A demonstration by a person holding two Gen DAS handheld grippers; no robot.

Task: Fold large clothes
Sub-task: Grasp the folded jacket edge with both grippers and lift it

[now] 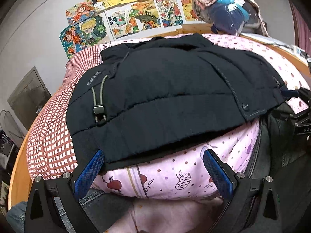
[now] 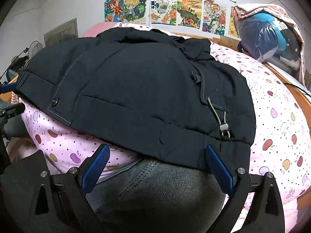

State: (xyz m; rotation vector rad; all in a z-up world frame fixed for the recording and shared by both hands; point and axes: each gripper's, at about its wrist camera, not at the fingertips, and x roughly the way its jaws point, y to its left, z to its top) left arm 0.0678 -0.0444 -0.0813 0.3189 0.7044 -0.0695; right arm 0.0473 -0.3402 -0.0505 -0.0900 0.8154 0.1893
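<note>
A large black padded jacket (image 1: 165,97) lies folded on the pink patterned quilt (image 1: 165,176); it also fills the right wrist view (image 2: 136,97). A grey drawcord with a toggle (image 1: 99,104) hangs on its left side, another shows in the right wrist view (image 2: 221,120). My left gripper (image 1: 153,155) is open at the jacket's near hem, its left fingertip (image 1: 97,159) touching the hem's corner. My right gripper (image 2: 157,151) is open at the near hem, holding nothing. The other gripper shows at the right edge (image 1: 295,104) beside the jacket's corner.
A red checked sheet (image 1: 52,136) lies left of the quilt. The bed has a wooden frame (image 1: 17,170). A bundle of bagged bedding (image 2: 268,36) sits at the far right. Drawings (image 1: 126,9) cover the wall. Dark denim cloth (image 2: 155,190) lies under my right gripper.
</note>
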